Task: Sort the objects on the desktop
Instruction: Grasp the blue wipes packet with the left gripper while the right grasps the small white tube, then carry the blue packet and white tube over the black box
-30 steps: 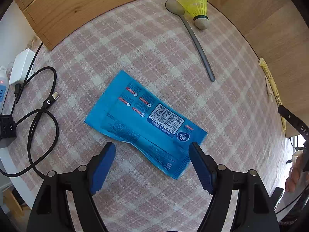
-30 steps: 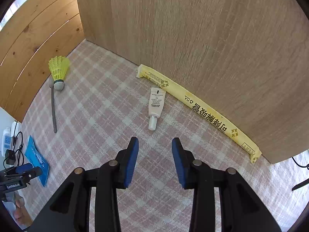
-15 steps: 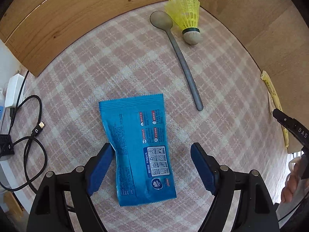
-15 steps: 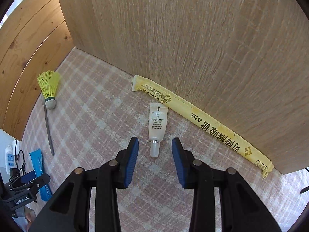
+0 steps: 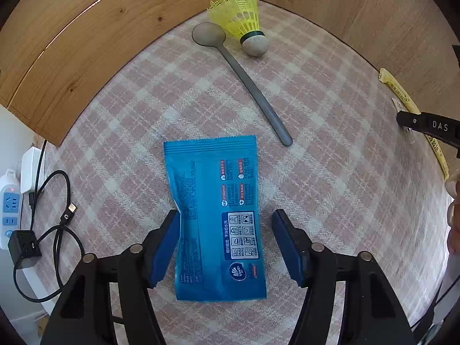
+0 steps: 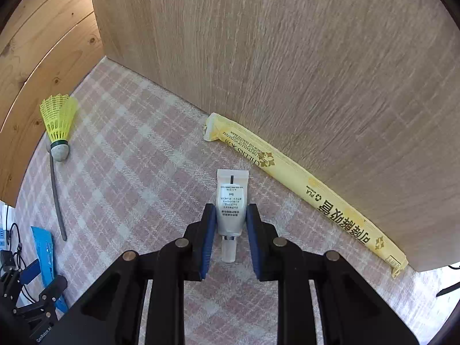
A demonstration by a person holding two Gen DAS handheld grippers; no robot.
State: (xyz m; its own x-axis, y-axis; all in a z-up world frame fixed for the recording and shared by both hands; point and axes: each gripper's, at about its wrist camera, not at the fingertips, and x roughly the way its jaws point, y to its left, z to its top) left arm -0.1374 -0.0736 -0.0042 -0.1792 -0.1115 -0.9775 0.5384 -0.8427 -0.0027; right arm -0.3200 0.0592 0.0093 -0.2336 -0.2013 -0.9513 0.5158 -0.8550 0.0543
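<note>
A blue wet-wipe pack (image 5: 215, 201) lies flat on the checked cloth, lengthwise between the jaws of my left gripper (image 5: 225, 224). The jaws are closing; the left pad touches the pack's edge, the right pad stands clear of it. My right gripper (image 6: 230, 224) points down at a small white tube (image 6: 231, 198), and its closing pads meet the tube's sides just above the cap. A long yellow sachet (image 6: 302, 178) lies along the wooden panel beside the tube. A yellow shuttlecock (image 5: 238, 8) and a grey spoon (image 5: 250, 86) lie at the far edge.
Wooden panels (image 5: 86, 43) wall in the cloth at the back and right. Off the cloth's left edge are a power strip (image 5: 10, 201), a white adapter (image 5: 30, 166) and a looped black cable (image 5: 57, 230). Part of the right gripper (image 5: 425, 125) shows at the right edge of the left wrist view.
The left gripper has rolled and shifted so the pack lies lengthwise between its jaws, which have narrowed. The right gripper came forward and down over the tube and closed onto it.
</note>
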